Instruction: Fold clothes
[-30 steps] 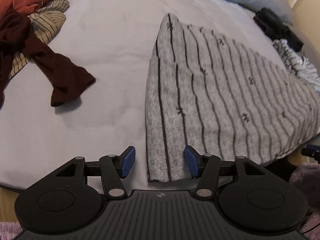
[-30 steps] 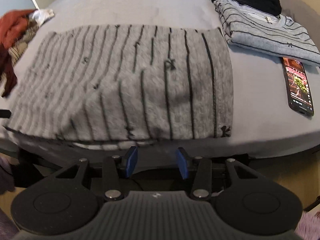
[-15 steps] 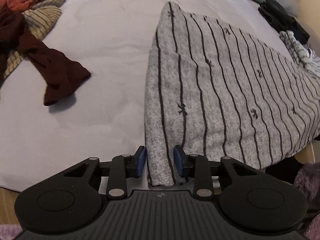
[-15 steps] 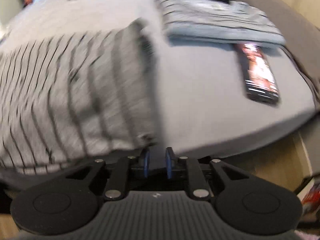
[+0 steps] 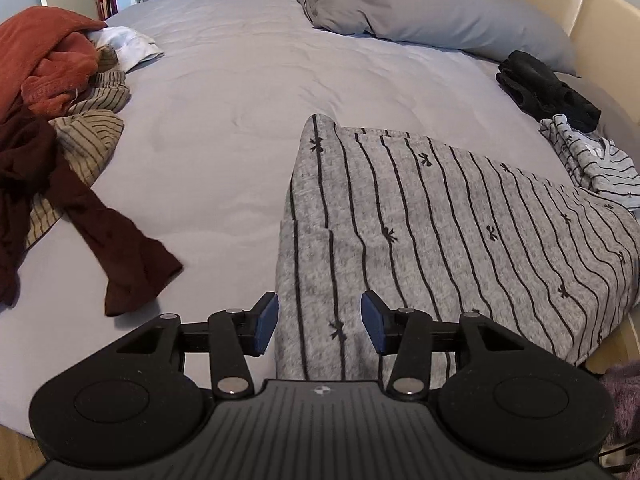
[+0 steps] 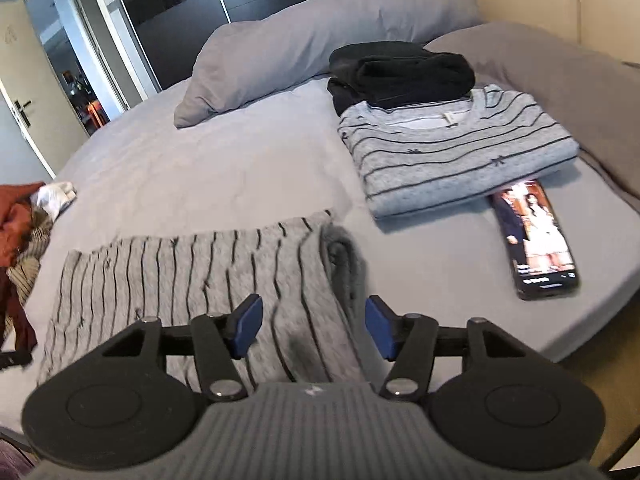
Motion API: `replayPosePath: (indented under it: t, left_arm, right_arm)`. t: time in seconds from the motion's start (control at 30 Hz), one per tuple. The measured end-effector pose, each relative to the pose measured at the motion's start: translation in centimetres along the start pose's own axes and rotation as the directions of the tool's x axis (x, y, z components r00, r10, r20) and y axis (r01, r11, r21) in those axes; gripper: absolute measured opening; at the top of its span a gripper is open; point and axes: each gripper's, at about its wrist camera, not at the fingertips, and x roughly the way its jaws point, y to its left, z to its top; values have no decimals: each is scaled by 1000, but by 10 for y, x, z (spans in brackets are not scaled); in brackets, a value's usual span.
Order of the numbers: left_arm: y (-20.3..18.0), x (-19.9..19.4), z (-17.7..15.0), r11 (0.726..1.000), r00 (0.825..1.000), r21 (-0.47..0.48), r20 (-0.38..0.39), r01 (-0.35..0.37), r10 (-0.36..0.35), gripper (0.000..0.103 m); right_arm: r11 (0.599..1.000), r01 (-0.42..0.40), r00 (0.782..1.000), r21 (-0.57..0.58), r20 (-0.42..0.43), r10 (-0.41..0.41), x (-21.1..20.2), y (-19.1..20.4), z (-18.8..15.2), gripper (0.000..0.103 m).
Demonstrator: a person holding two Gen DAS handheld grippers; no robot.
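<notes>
A grey garment with thin black stripes (image 5: pixel 440 232) lies folded over on the grey bed (image 5: pixel 240 120). My left gripper (image 5: pixel 318 326) is open, its blue pads either side of the garment's near left corner. My right gripper (image 6: pixel 314 326) is open over the garment's near right corner (image 6: pixel 312 320), where the cloth is bunched; the garment (image 6: pixel 180 272) spreads away to the left in that view.
A pile of unfolded clothes (image 5: pixel 52 120), rust, beige-striped and maroon, lies at the left. A folded striped top (image 6: pixel 452 152) and black garment (image 6: pixel 400 70) sit at the right, next to a lit phone (image 6: pixel 532 236). Pillows (image 5: pixel 420 12) lie at the head.
Both grippers closed on the garment's near corners, carried them up the bed, folding it over, and have now opened and let go.
</notes>
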Motion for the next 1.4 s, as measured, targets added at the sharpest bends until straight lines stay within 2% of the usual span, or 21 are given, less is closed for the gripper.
replayPosePath:
  t: [0.07,0.3,0.43,0.6,0.63,0.7,0.73,0.87,1.0,1.13,1.27,1.4]
  left_arm:
    - [-1,4,1,1000,1000,-1,-4,4,-4,45]
    - [-3,16,3,1000,999,-17,-28,20,-20,45]
    - [-4,23,6,1000,999,-17,-32,24,-25,45]
    - [-4,32,9,999,999,-24,-43,23,-24,45]
    - [-4,35,9,999,999,-27,-46,24,-25,45]
    - [-4,38,10,999,998,-30,-53,27,-29,45]
    - [-5,39,11,999,998,-30,-53,28,-30,45]
    - [-7,37,12,999,998,-26,-46,35,-36,45]
    - [-2,32,12,999,999,-40,-32,33,-34,45]
    - [6,28,9,998,999,-59,-29,20,-22,45]
    - [16,21,7,996,1000,-83,-17,11,-13,45]
    - [25,11,5,994,1000,-107,2,11,-11,45]
  right_arm:
    - [1000,-7,1000,11,-21,7,8,1,5,70]
    - [994,4,986,106,-168,14,64,-17,22,70]
    - [987,-40,967,157,-241,77,91,-22,19,70]
    - [995,-27,961,92,-273,52,107,-10,10,71]
    - [997,-26,960,68,-277,44,108,-6,9,70]
    - [998,-52,956,33,-287,59,109,4,6,47]
    - [997,-72,952,35,-296,79,110,8,4,39]
    - [997,-79,952,23,-295,82,109,18,3,25]
    - [993,-87,958,76,-268,104,95,17,10,23]
    - [989,-127,965,80,-222,142,67,29,21,23]
    - [980,-196,960,48,-193,201,38,58,34,23]
    - [972,-234,954,-13,-194,227,24,96,46,23]
